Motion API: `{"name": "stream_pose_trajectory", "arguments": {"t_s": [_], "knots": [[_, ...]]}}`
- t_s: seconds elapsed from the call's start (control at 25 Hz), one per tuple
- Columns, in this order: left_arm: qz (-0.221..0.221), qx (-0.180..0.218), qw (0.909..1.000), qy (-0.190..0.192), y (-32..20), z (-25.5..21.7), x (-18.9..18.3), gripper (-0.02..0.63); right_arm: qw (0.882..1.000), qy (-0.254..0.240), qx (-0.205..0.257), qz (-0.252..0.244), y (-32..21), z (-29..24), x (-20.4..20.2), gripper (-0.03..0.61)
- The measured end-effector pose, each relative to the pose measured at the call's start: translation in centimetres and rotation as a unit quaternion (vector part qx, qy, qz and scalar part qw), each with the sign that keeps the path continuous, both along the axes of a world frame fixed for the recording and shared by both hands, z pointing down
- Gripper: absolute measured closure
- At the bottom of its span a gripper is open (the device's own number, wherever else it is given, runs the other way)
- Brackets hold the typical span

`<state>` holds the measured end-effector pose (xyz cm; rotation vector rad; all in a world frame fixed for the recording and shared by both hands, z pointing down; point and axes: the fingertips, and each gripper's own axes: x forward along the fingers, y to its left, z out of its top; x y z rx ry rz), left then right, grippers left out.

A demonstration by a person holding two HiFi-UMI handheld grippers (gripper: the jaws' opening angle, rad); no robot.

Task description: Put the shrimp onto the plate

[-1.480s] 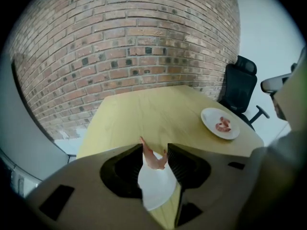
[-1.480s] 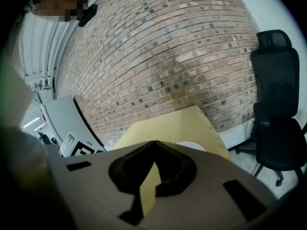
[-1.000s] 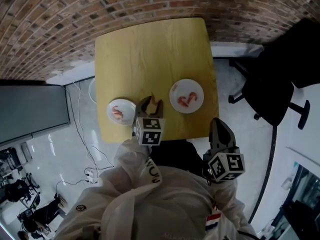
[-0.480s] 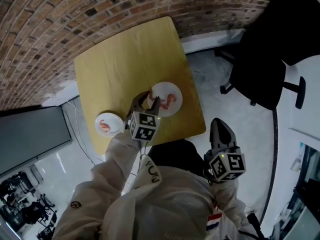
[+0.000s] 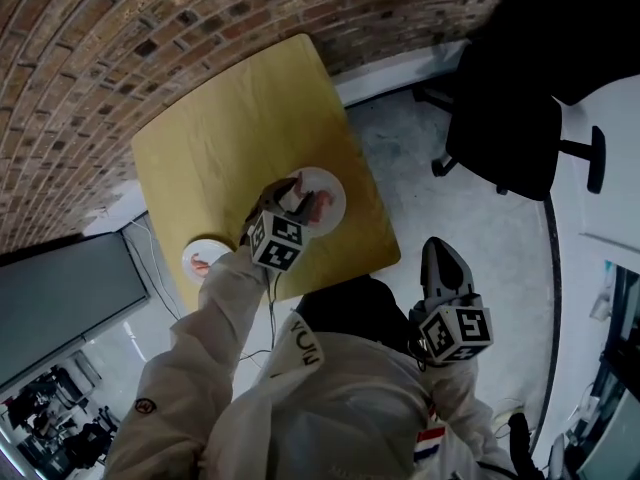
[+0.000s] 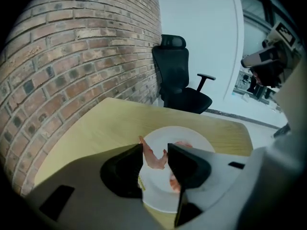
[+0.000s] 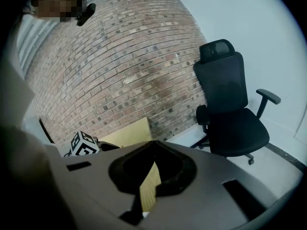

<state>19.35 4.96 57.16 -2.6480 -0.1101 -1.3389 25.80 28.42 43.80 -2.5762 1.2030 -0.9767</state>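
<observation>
In the head view the left gripper (image 5: pixel 297 196) covers the near part of the round white plate (image 5: pixel 331 182). The orange item (image 5: pixel 201 265) on the smaller white plate (image 5: pixel 193 251) is too small to tell. In the left gripper view the pink shrimp (image 6: pixel 173 182) lying on the round plate is mostly behind one jaw.

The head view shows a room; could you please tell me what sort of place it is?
Probably an office or lab space: a black swivel office chair, a plain wooden table and a brick wall behind it.
</observation>
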Motion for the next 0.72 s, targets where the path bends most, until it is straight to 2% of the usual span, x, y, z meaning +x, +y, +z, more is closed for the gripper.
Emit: {"name": "stream_pose_trajectory", "arguments": {"t_s": [0.28, 0.72], "knots": [[0.016, -0.006, 0.9997, -0.016, 0.8, 1.1, 0.8, 0.449, 1.000, -0.004, -0.005, 0.018, 1.5, 0.3, 0.8, 0.555], [-0.005, -0.019, 0.9996, -0.020, 0.5, 1.8, 0.9, 0.448, 1.000, -0.007, -0.006, 0.020, 1.7, 0.6, 0.9, 0.555]]}}
